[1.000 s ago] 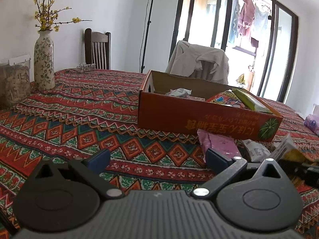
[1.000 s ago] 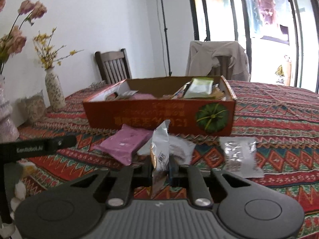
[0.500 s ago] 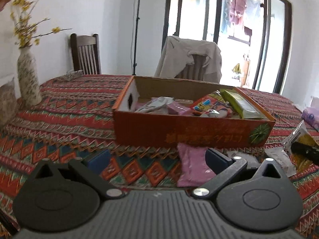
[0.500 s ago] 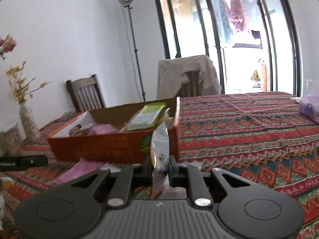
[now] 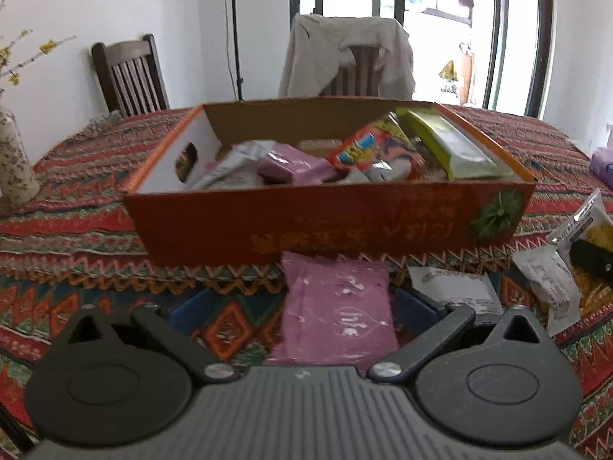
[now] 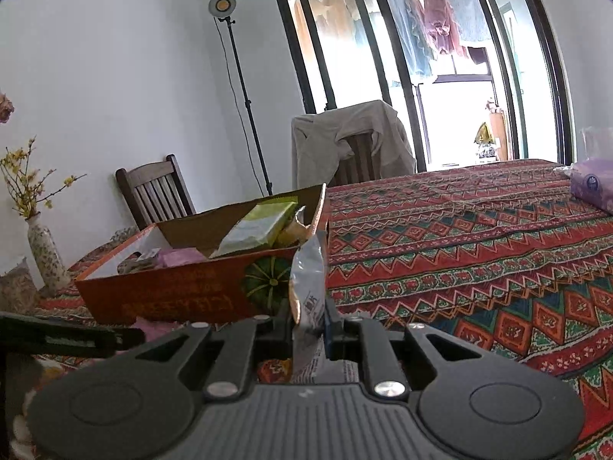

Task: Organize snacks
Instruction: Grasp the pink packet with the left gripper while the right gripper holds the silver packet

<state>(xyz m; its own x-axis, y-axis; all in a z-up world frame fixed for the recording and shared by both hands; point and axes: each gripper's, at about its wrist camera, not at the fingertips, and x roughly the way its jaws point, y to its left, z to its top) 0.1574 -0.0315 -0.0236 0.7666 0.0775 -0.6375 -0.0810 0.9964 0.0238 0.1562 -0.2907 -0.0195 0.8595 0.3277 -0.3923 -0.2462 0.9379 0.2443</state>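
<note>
An orange cardboard box (image 5: 329,226) holds several snack packets, among them a green one (image 5: 448,145) and a pink one (image 5: 295,163). In front of it a pink packet (image 5: 337,306) lies flat on the patterned tablecloth. My left gripper (image 5: 300,306) is open, its blue pads standing either side of that pink packet without touching it. My right gripper (image 6: 308,326) is shut on a silver snack packet (image 6: 306,287), held upright off the cloth, near the box's (image 6: 172,295) right front corner. That packet (image 5: 586,226) also shows at the right edge of the left wrist view.
Two white packets (image 5: 456,287) (image 5: 548,287) lie right of the pink one. A flowered vase (image 6: 44,253) stands far left and a purple tissue pack (image 6: 590,188) far right. Two chairs (image 5: 130,73) (image 5: 348,53) and a lamp stand (image 6: 245,96) are behind the table.
My left gripper has swung right to face the box front, bringing the pink packet between its fingers. My right gripper has carried the silver packet right, so the box sits further left in its view.
</note>
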